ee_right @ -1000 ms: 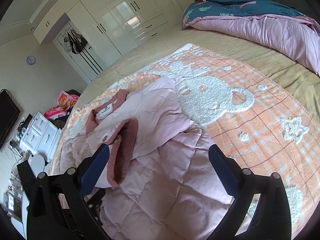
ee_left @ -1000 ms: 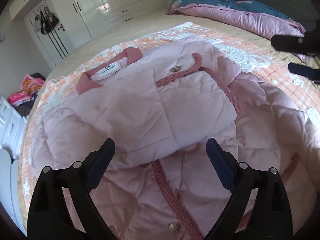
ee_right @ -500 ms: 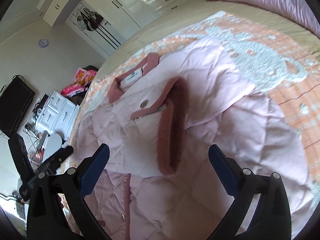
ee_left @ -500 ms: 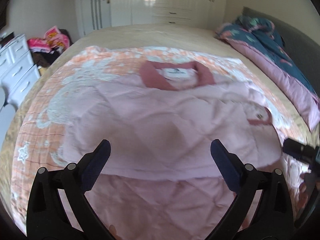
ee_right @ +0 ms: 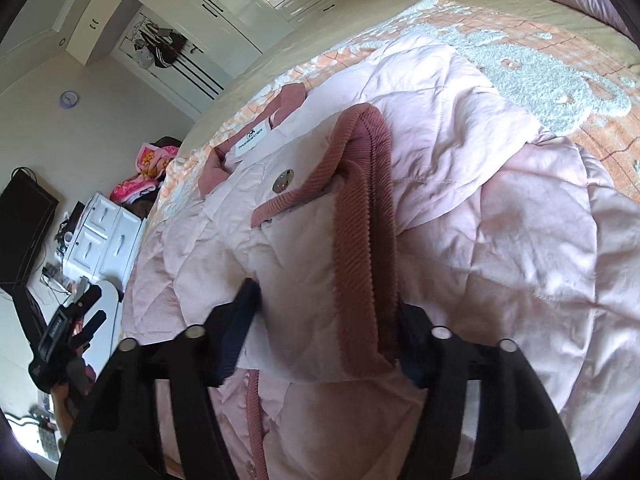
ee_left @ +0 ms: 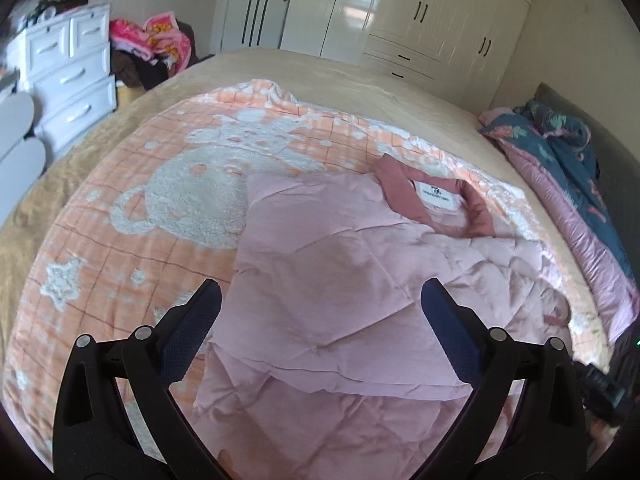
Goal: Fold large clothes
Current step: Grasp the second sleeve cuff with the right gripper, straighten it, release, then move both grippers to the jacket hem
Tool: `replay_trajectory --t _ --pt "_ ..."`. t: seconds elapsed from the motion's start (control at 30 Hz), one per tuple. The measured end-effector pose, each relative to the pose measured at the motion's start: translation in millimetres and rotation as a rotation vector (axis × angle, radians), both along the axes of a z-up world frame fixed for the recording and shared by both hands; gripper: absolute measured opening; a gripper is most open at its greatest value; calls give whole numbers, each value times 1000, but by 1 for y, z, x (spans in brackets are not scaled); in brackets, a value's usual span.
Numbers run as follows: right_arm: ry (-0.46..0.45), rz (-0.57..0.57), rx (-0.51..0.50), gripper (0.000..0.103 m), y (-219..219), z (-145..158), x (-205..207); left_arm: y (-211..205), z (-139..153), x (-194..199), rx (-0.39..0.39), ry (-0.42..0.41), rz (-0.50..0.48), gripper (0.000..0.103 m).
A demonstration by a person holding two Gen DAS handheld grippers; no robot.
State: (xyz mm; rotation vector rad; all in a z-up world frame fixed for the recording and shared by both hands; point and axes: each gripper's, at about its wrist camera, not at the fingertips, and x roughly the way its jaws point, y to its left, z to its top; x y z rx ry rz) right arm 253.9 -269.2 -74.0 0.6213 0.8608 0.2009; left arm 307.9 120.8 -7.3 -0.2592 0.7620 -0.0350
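Observation:
A pale pink quilted jacket with a dusty-rose ribbed collar lies spread on the bed, one side folded over its front. My left gripper is open and empty above the jacket's left folded side. My right gripper has its jaws around the folded sleeve end with its rose ribbed cuff; the fingers press against the fabric. The left gripper also shows at the far left of the right wrist view.
An orange and white bear-pattern blanket covers the tan bed under the jacket. A blue and pink duvet is heaped at the right. White drawers and wardrobes stand beyond the bed.
My right gripper moved down onto the folded sleeve and narrowed around the cuff. My left gripper swung left, away from the jacket's centre, still open.

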Motion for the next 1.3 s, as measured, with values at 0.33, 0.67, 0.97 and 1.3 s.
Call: replay_trajectory --t 0.33,0.67,0.97,1.3 --pt "-329 140 -320 20 25 104 8 2 8 4 -13 -32 11 93" --pt "-267 142 -410 20 15 84 56 -31 -2 17 11 -13 -74 93" --pt "-146 92 -394 21 14 40 56 -57 -14 21 30 18 -156 93" --pt "-128 22 -477 61 16 51 48 -78 -29 23 54 52 -227 66"
